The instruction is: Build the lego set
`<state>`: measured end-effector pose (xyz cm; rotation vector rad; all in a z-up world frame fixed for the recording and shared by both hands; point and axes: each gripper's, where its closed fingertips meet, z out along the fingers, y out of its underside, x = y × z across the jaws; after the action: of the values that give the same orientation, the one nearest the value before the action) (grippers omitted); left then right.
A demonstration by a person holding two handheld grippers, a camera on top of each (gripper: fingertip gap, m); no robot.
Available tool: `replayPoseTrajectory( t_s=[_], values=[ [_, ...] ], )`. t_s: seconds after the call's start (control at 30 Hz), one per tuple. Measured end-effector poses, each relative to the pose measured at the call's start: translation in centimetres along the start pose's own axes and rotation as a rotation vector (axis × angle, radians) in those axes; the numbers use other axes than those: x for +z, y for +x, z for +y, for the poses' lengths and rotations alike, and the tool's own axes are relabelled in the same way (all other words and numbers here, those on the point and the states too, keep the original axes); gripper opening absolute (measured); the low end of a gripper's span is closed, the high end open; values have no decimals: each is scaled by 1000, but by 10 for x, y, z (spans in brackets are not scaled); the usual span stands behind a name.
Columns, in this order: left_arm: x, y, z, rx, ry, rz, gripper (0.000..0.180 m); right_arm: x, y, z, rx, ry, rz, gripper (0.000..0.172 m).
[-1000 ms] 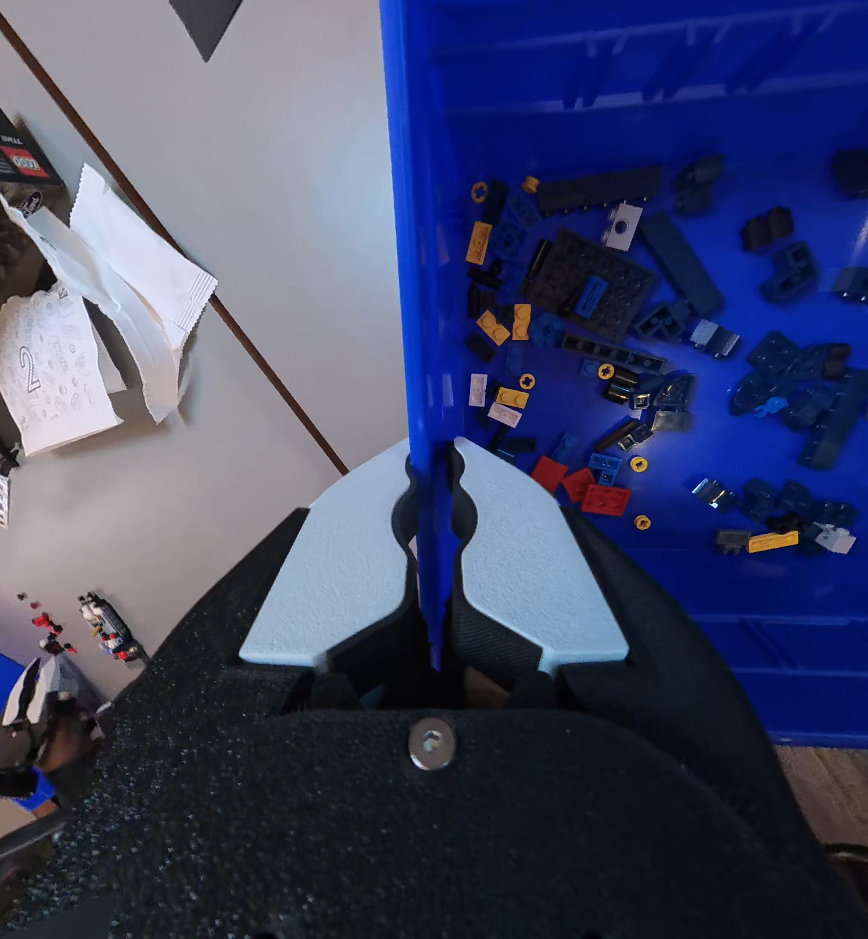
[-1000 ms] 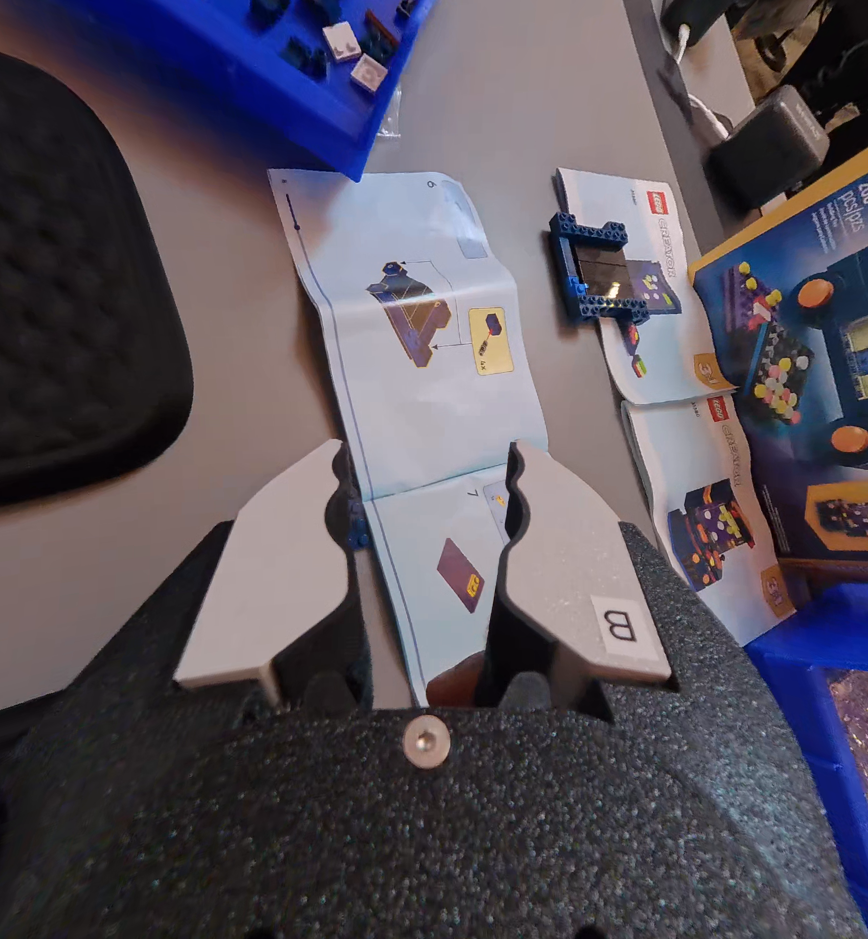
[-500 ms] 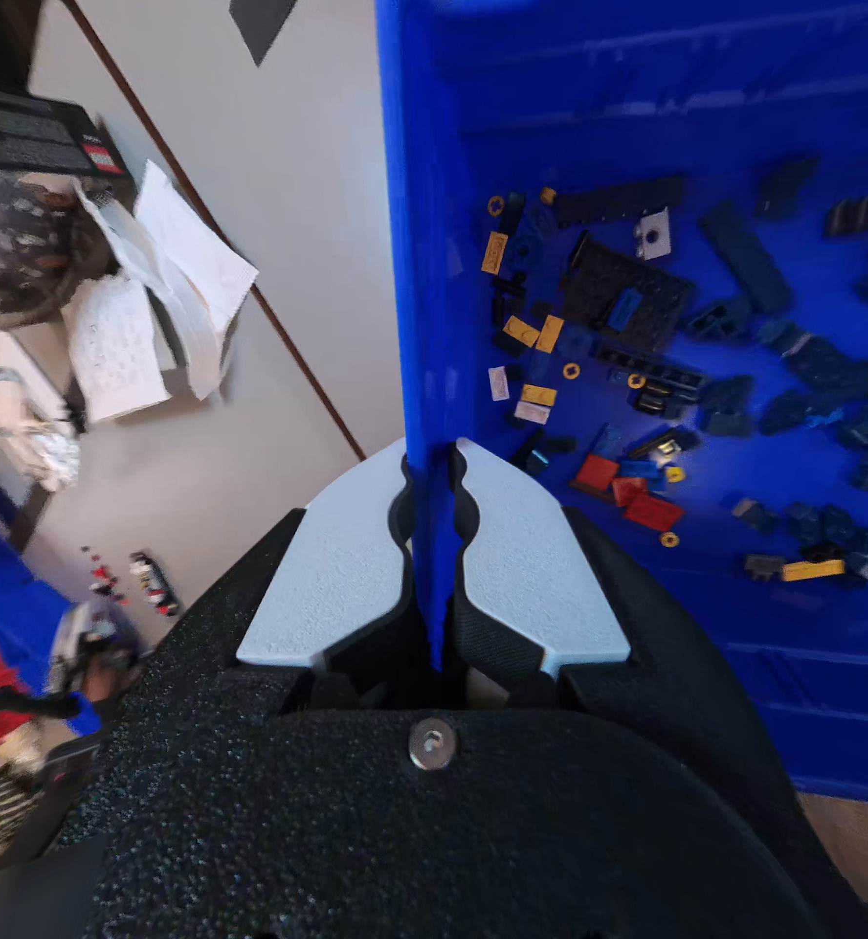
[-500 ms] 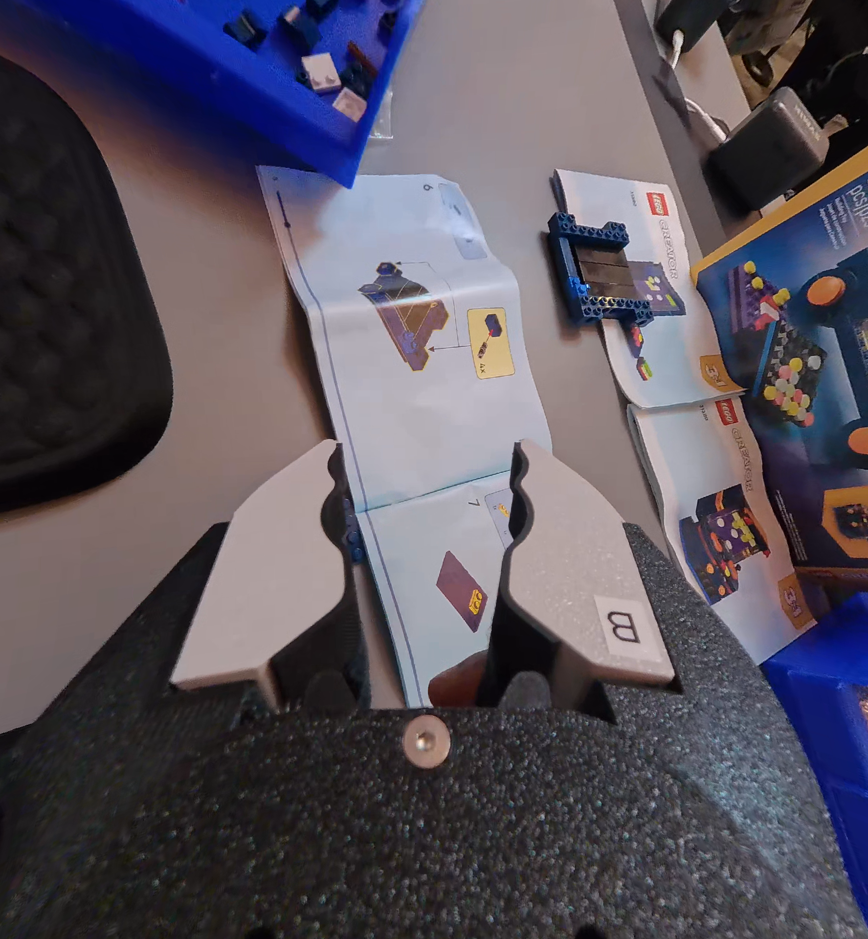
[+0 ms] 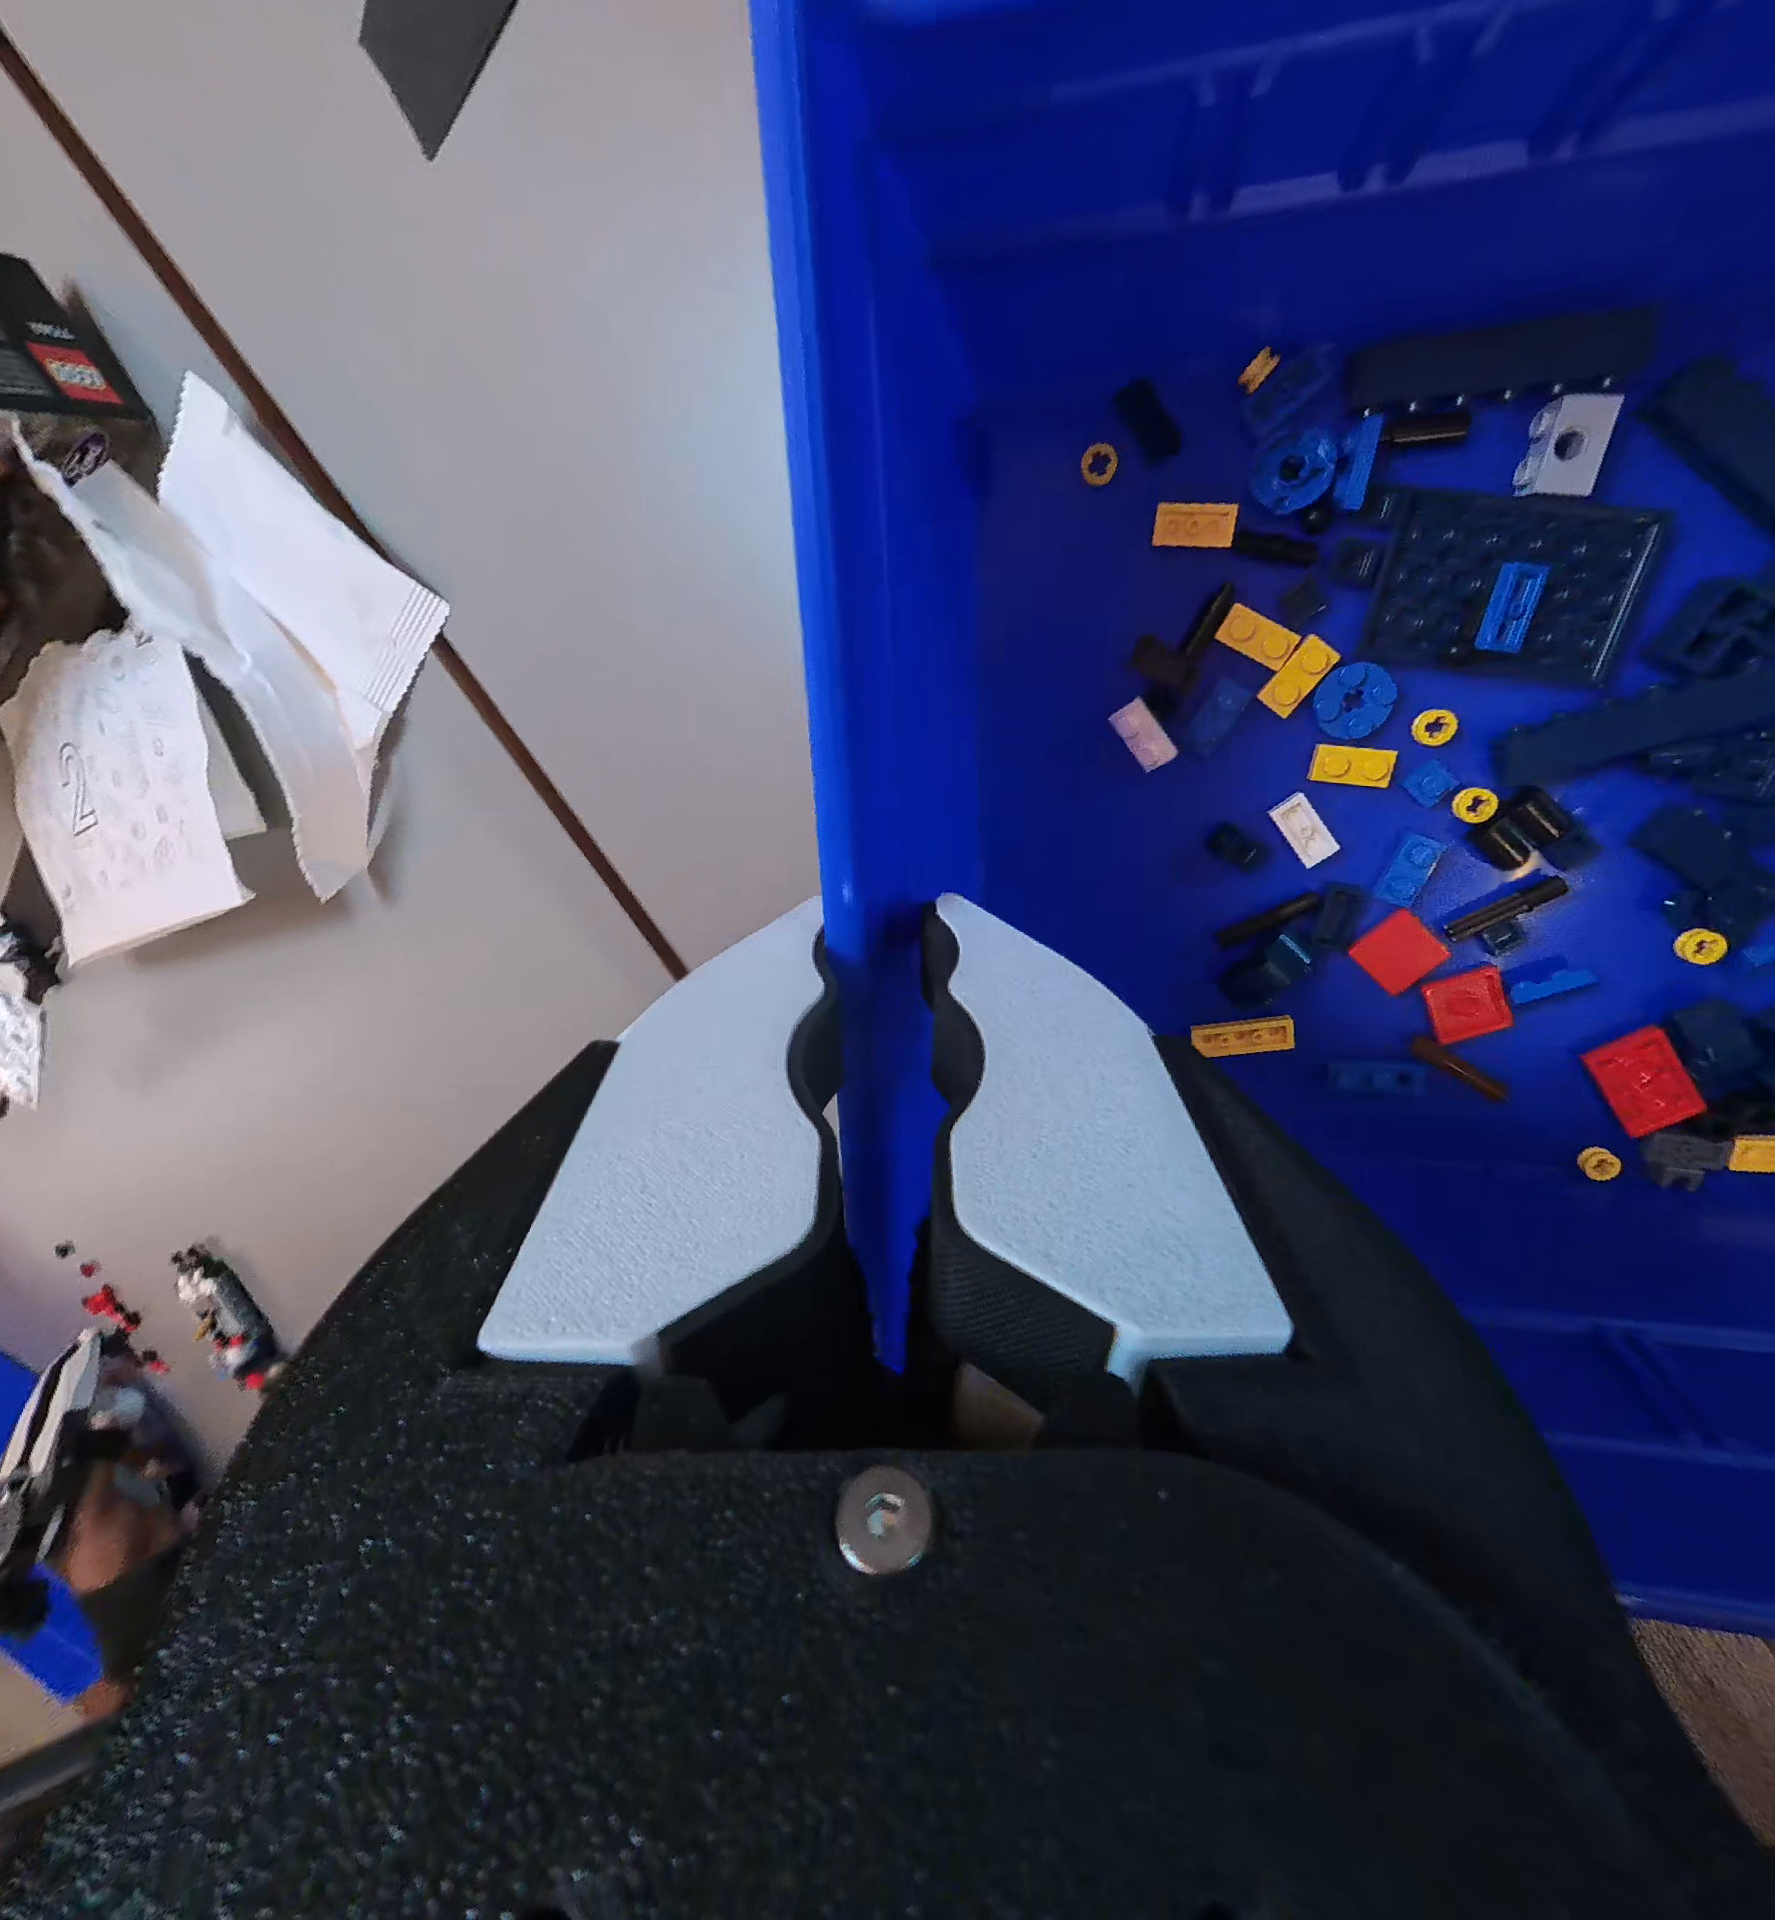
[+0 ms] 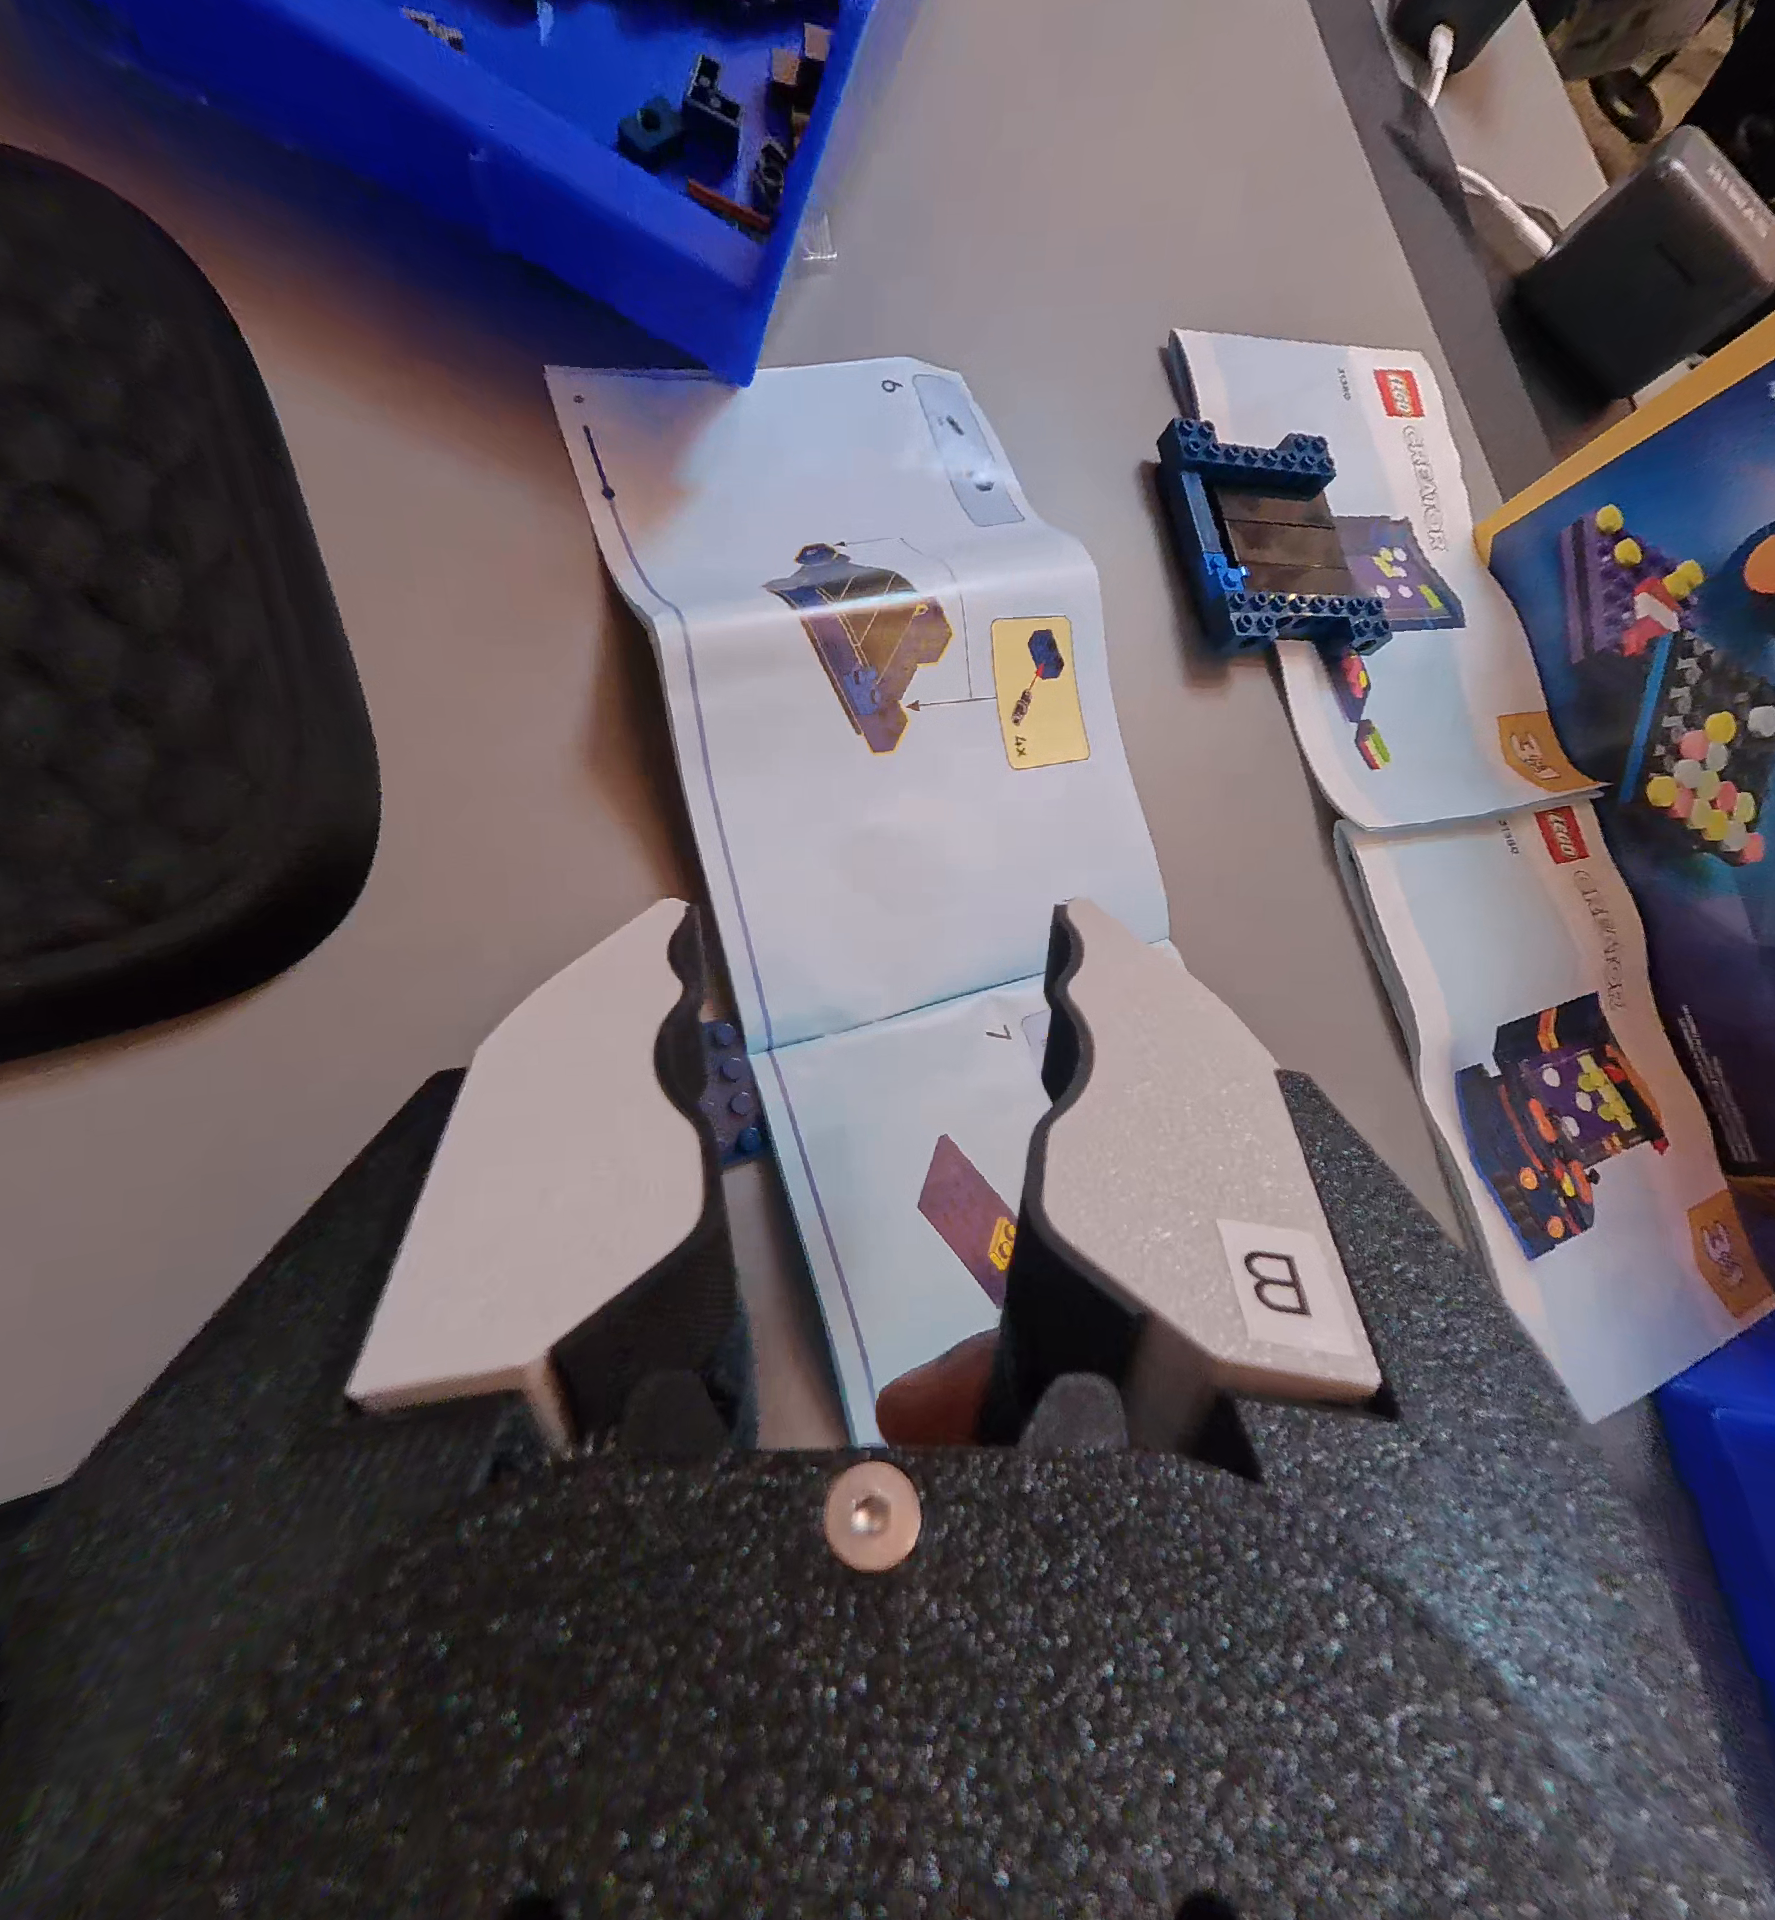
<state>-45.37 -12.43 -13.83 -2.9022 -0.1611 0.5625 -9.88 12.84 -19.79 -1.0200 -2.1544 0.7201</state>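
1. The left gripper (image 5: 878,1039) is clamped on the side wall of a blue plastic tray (image 5: 862,520), pads pressing it from both sides.
2. Loose small building bricks (image 5: 1434,727) lie scattered inside the tray, right of the wall.
3. White paper bags (image 5: 239,644) lie far left on the grey table (image 5: 571,416).
4. The right gripper (image 6: 872,997) hangs with its jaws apart over an open light-blue instruction booklet (image 6: 914,831); a dark blue studded plate (image 6: 727,1081) lies just beside its left finger (image 6: 571,1122).
5. A black quilted pad (image 6: 83,623) lies left; a blue brick frame (image 6: 1267,540) sits far right.
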Motion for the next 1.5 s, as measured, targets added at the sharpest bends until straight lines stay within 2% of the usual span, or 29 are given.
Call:
replayPoseTrajectory(
  t_s=[0.23,0.3,0.37,0.4,0.47,0.53,0.6,0.77,0.9,1.13,1.5],
  values=[
    [36,11,5,12,37,110,15,1,0,0,9,7,-10,63],
    [39,8,3,30,76,71,21,1,0,1,6,3,-9,63],
    [30,2,-8,58,160,-22,48,2,0,1,7,2,-9,63],
    [21,1,-16,75,216,-75,51,2,1,2,8,1,-10,63],
    [1,19,-36,108,358,-105,48,3,1,3,9,0,-12,63],
    [-8,67,-45,118,410,62,36,4,1,3,10,0,-14,63],
    [-1,104,-39,80,330,229,29,4,0,4,10,1,-20,63],
    [36,113,-15,-22,141,306,22,3,-3,3,-8,3,-22,63],
    [38,116,-17,-28,102,328,22,2,-3,2,-13,7,-19,63],
    [50,117,-10,54,-101,288,21,2,-4,2,-18,8,-24,62],
    [62,118,-11,88,-164,314,19,1,-3,4,-17,11,-25,61]
  ],
)
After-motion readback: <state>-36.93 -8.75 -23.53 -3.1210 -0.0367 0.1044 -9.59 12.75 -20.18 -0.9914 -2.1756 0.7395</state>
